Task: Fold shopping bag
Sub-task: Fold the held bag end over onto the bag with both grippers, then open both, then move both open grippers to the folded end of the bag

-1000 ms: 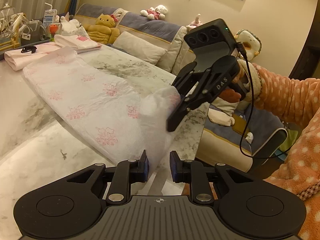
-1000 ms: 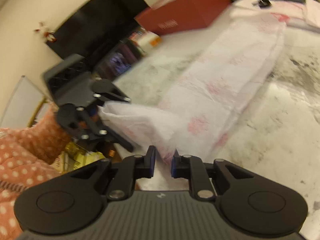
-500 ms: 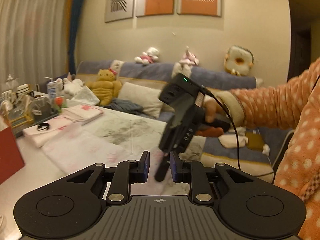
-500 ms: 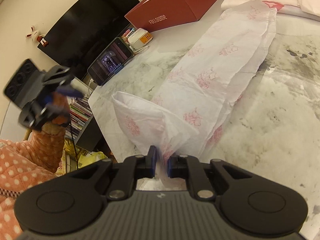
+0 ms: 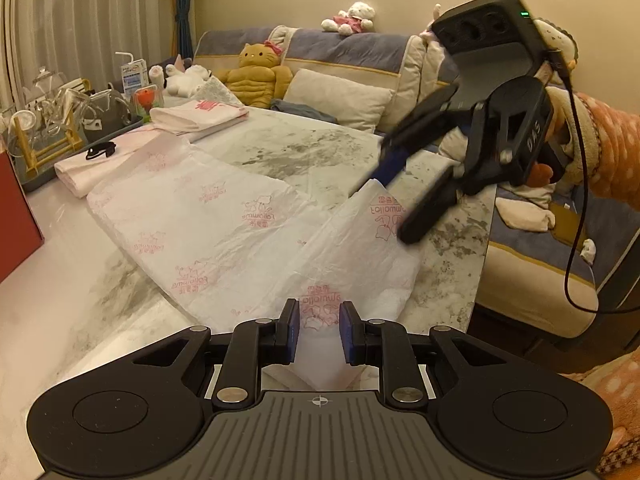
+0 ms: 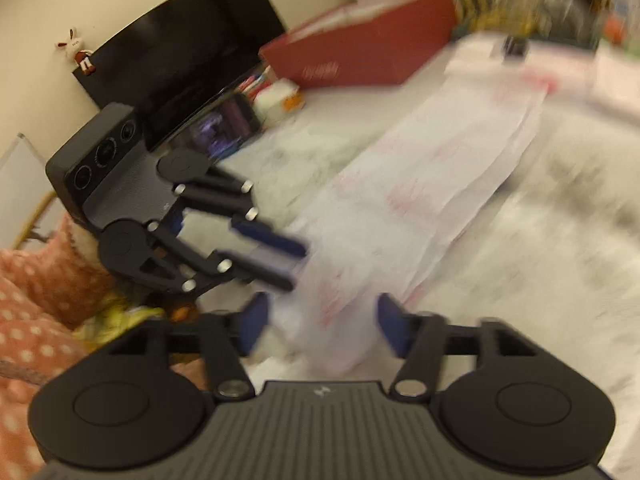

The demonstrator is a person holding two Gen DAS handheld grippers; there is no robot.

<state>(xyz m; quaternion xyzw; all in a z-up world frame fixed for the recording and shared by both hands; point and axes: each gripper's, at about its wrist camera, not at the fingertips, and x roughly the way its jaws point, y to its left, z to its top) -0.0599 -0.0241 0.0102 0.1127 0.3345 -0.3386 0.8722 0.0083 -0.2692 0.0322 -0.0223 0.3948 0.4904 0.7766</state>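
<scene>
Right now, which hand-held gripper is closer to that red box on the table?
The left hand-held gripper; it is on the red box side of the bag. The right hand-held gripper is over the sofa-side edge.

L claw (image 5: 319, 334): pointing fwd and down, jaws set narrow w/ a gap between the blue pads (image 5: 291, 334); white film sits in the gap, can't tell if pads press it. Same claw seen from R cam (image 6: 294, 262): body tilted, fingers reaching right-and-down, close together.

R claw (image 6: 320, 326): jaws opening, blue pads (image 6: 251, 326) wide apart, nothing pinched, pads clear of the film lying between them; view blurred. Seen from L cam (image 5: 394, 196): angled down-left, upper finger (image 5: 394, 162) tip just at a raised corner, lower finger well apart from it.

R hand (image 5: 540, 170) wraps the grip behind; spotted orange sleeve (image 5: 612, 148) w/ pale cuff. L sleeve (image 6: 36, 280) low at left edge.
</scene>
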